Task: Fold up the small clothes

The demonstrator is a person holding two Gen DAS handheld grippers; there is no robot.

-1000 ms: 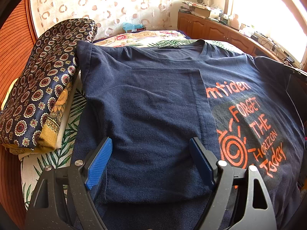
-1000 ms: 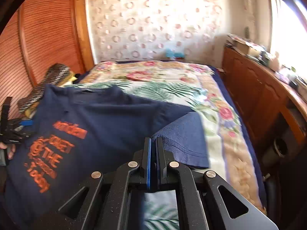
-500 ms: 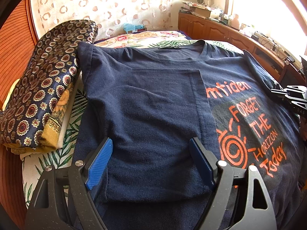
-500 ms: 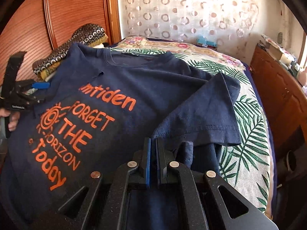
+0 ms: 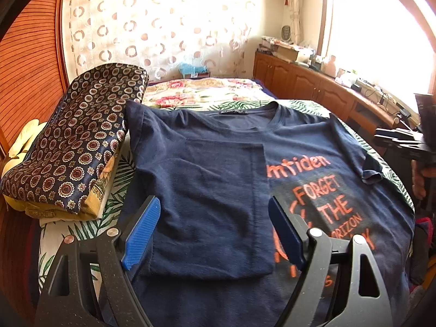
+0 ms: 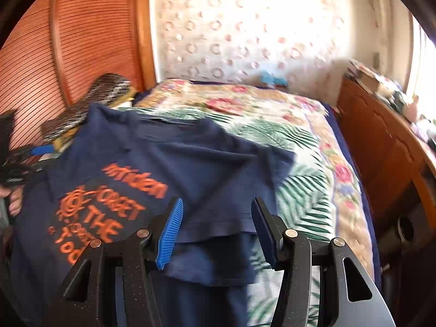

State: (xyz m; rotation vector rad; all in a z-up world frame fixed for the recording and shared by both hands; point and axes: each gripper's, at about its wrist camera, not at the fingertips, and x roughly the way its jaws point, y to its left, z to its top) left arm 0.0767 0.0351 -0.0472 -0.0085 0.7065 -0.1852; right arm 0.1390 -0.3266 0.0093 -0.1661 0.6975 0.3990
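A navy T-shirt (image 5: 218, 169) with orange lettering lies flat on the bed; its left side is folded over the middle. It also shows in the right wrist view (image 6: 169, 163), with its right sleeve (image 6: 218, 245) lying loose near the shirt's edge. My left gripper (image 5: 215, 229) is open and empty just above the folded panel. My right gripper (image 6: 215, 231) is open and empty over the right sleeve; it also shows at the right edge of the left wrist view (image 5: 403, 141).
A stack of folded patterned cloth (image 5: 73, 144) lies left of the shirt by the slatted wooden headboard (image 6: 76, 43). The floral and palm-leaf bedspread (image 6: 308, 188) extends to the right. A wooden cabinet (image 6: 381, 147) with clutter runs along the bed's right side.
My right gripper was shut on the right sleeve, brought it over the shirt, then opened and let it go. My left gripper stayed open and lifted slightly.
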